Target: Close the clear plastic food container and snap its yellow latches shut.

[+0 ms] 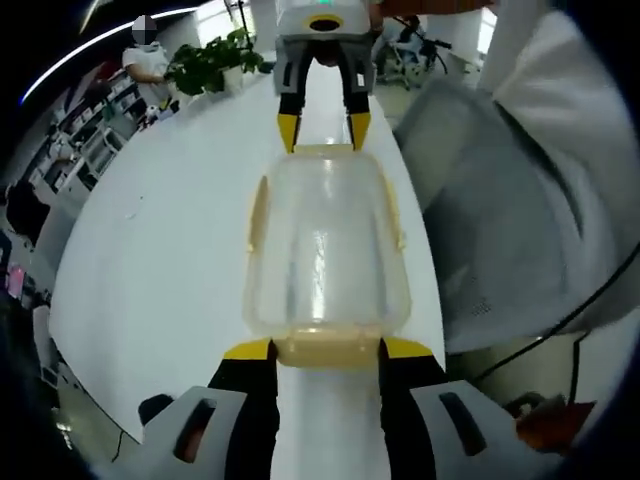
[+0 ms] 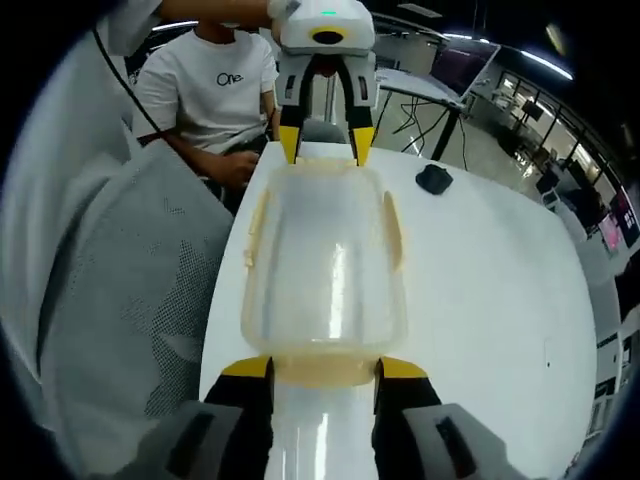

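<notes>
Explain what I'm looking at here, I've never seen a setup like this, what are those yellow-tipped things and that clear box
These are two handheld tongs, one in each of a person's hands, each with a camera looking along its own two yellow-tipped jaws. In the left gripper view, the left tongs rise from the bottom and the right tongs face them from the far end. The right gripper view is the reverse: right tongs below, left tongs opposite. Between them a clear container with yellow latches lies on a white table. Each pair of tongs straddles a latch at one end. A small dark object also lies on the table.
</notes>
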Available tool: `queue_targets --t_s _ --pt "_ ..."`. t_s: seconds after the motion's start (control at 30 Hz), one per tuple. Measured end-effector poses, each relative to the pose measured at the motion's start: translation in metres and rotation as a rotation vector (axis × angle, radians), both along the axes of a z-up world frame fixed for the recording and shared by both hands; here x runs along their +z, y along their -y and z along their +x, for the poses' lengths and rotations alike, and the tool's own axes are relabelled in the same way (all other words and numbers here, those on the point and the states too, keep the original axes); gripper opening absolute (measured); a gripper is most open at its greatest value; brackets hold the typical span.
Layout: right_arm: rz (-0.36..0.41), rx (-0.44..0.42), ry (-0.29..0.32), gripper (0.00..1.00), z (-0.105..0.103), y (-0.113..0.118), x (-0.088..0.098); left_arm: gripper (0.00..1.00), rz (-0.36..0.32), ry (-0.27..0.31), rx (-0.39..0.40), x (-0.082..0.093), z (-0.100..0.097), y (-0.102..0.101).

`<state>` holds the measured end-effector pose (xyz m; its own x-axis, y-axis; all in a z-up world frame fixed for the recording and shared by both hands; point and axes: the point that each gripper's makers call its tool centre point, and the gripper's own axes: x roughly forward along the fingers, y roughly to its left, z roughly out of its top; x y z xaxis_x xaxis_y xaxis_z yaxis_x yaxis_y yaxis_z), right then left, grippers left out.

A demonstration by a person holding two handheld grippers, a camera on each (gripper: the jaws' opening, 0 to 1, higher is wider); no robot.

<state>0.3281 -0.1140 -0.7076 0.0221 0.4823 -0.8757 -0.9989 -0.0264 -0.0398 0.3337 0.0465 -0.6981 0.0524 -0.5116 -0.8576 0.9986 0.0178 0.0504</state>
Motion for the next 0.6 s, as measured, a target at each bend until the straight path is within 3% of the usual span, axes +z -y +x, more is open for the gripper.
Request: queue_targets --t_s 0.6 --pt "-0.022 0.006 0.015 0.37 0.002 0.073 0.010 0.37 0.025 0.012 -0.005 0.005 0.002 0.072"
